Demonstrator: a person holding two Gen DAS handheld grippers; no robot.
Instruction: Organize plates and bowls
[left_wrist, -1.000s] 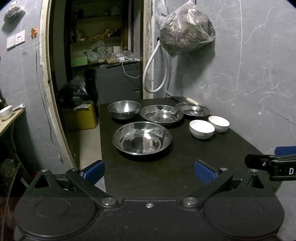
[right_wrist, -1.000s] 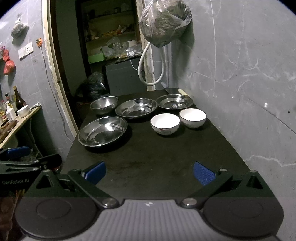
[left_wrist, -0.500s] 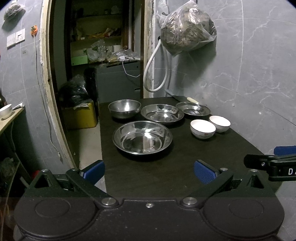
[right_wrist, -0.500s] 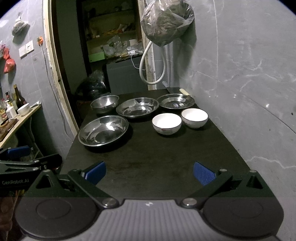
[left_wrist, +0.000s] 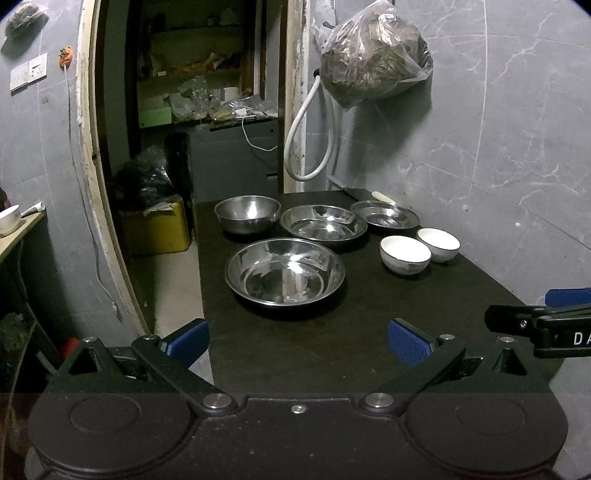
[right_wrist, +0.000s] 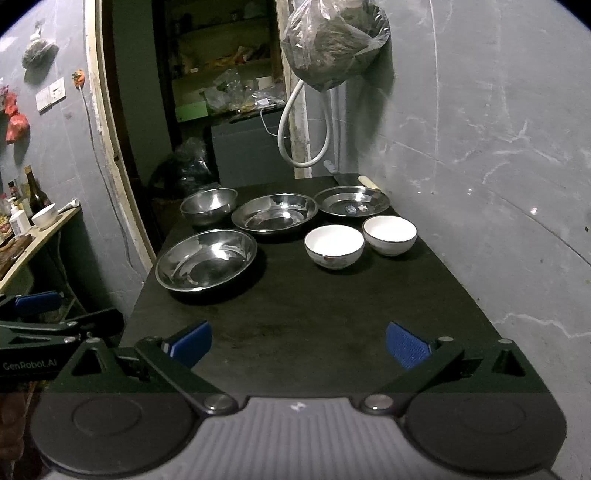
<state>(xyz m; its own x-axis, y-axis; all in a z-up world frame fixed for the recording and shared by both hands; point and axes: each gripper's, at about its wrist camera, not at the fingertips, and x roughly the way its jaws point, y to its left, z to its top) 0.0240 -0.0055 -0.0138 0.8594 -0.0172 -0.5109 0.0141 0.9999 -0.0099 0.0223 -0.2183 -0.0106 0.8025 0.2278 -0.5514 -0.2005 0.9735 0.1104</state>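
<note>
Left wrist view: the left gripper (left_wrist: 297, 338) has its blue fingers spread wide apart, holding nothing, above the near end of the black table (left_wrist: 295, 347). The big steel plate (left_wrist: 284, 271) sits closest. Behind it stand a deep steel bowl (left_wrist: 247, 213), a second steel plate (left_wrist: 324, 225) and a small steel plate (left_wrist: 385, 215) in a row. Two white bowls (left_wrist: 405, 254) sit side by side, to the right of the big plate.

In the right wrist view, the right gripper (right_wrist: 297, 341) is spread wide too, and empty, over the bare near part of the table. A full plastic bag (right_wrist: 332, 40) hangs on the grey wall.
</note>
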